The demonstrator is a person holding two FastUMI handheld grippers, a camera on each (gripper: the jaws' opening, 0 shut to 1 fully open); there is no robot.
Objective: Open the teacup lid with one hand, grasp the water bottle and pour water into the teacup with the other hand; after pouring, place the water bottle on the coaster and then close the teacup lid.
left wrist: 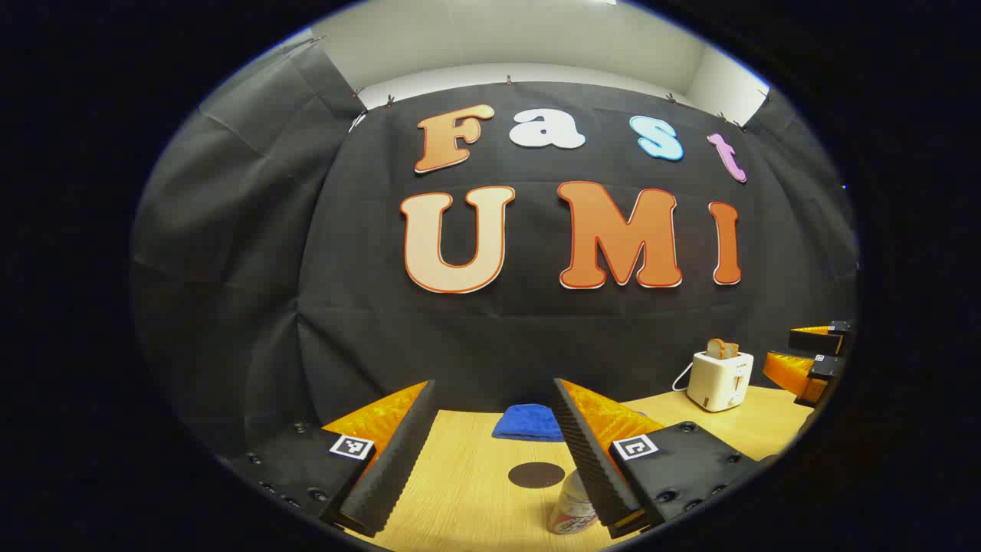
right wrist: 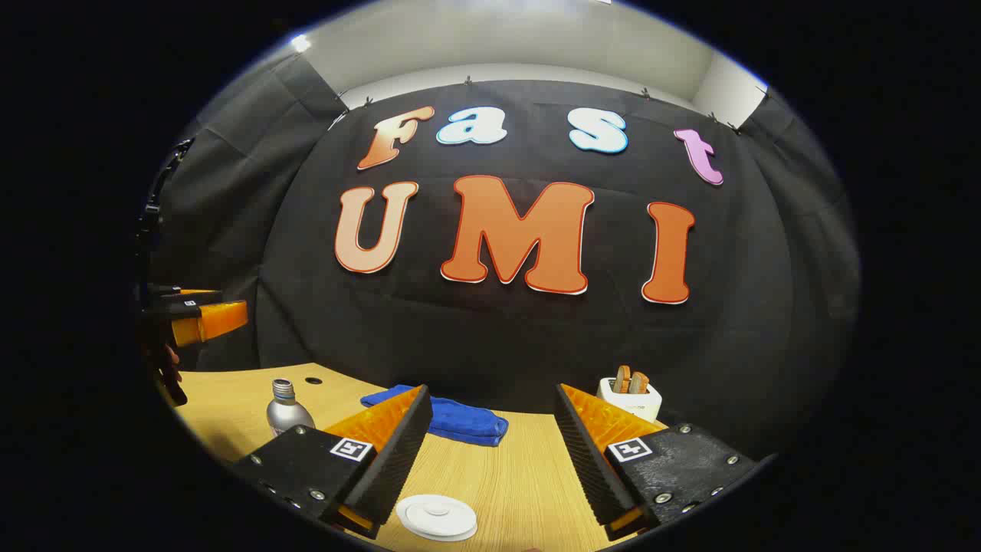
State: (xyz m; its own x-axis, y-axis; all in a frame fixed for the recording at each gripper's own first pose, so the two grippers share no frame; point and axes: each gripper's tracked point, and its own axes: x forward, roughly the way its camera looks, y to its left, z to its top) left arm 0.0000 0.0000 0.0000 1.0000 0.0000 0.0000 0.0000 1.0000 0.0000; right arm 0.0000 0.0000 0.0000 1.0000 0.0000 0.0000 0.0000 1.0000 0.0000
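- Teacup lid (right wrist: pixel 437 516) — the white disc that I take for it lies flat on the table (right wrist: pixel 521 475), just ahead of my right gripper (right wrist: pixel 490 452), whose fingers stand apart on nothing.
- The water bottle (right wrist: pixel 287 410), silver and uncapped, stands upright well off to that gripper's left.
- My left gripper (left wrist: pixel 490 452) is spread too, empty; a can-like container (left wrist: pixel 571 510) sits by its right finger, near the dark coaster (left wrist: pixel 536 475).
- I judge nothing is grasped yet — pouring, parking the bottle and closing all remain.
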